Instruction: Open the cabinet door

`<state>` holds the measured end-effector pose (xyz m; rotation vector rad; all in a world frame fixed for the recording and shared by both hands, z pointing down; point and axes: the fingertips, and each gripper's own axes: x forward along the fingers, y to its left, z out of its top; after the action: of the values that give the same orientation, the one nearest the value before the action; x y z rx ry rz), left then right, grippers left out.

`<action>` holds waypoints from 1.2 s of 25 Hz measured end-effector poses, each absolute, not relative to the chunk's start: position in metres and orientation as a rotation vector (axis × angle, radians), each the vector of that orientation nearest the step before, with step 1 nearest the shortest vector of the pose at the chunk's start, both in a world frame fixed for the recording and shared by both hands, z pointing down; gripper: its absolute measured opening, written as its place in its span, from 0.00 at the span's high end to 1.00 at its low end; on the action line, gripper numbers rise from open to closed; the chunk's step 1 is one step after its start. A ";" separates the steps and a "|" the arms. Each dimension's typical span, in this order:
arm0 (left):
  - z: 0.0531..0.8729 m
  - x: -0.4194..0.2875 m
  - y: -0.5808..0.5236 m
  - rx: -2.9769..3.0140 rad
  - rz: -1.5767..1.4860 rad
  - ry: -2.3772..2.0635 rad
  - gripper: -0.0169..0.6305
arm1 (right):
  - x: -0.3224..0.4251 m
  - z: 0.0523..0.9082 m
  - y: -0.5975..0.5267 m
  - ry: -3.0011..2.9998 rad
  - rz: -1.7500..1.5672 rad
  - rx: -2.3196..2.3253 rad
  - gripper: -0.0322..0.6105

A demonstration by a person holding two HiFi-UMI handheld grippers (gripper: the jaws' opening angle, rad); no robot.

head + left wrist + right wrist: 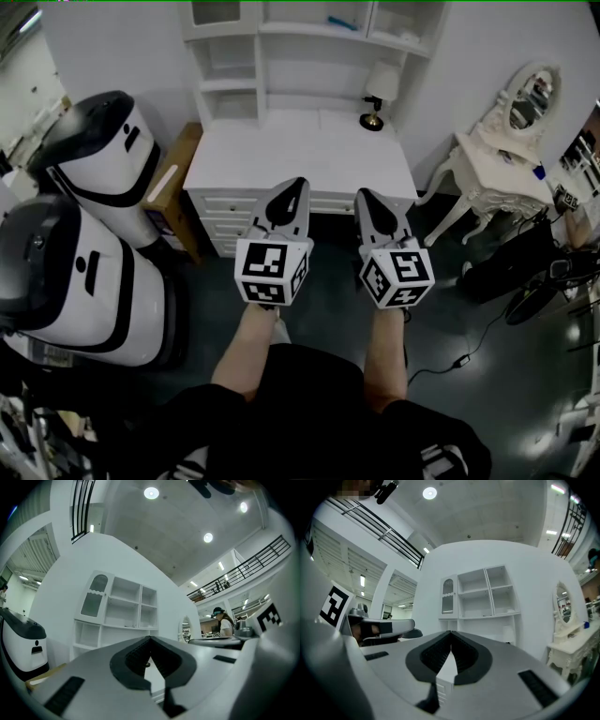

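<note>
White cabinet door, top left above the desk, is not yet opened; we hold the left gripper and right gripper before the desk, both closed and empty.

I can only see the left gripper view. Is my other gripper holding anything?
Observer: No. The right gripper is empty, and its fingers are shut together.
Operator: Is there anything on the desk?
Observer: Yes, a small lamp stands near the back right corner of the white desk.
Operator: What's that big thing on my left?
Observer: There are actually two white-and-black machines. A near machine is beside you, and a far machine is beyond it, next to the desk.
</note>
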<state>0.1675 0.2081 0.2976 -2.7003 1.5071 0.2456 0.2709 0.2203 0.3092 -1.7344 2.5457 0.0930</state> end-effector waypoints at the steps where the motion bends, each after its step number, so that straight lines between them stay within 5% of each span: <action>1: 0.298 0.165 0.203 -2.699 0.242 1.520 0.96 | 0.269 0.310 0.216 2.551 0.083 -1.728 0.92; 30: 0.361 0.052 -0.026 -2.722 0.136 1.795 0.96 | 0.189 0.360 -0.005 2.602 -0.110 -1.747 0.92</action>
<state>0.0515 -0.0258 0.3609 -2.7218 1.7954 0.1360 0.1893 -0.0048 0.3601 -1.7474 2.6023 -0.1103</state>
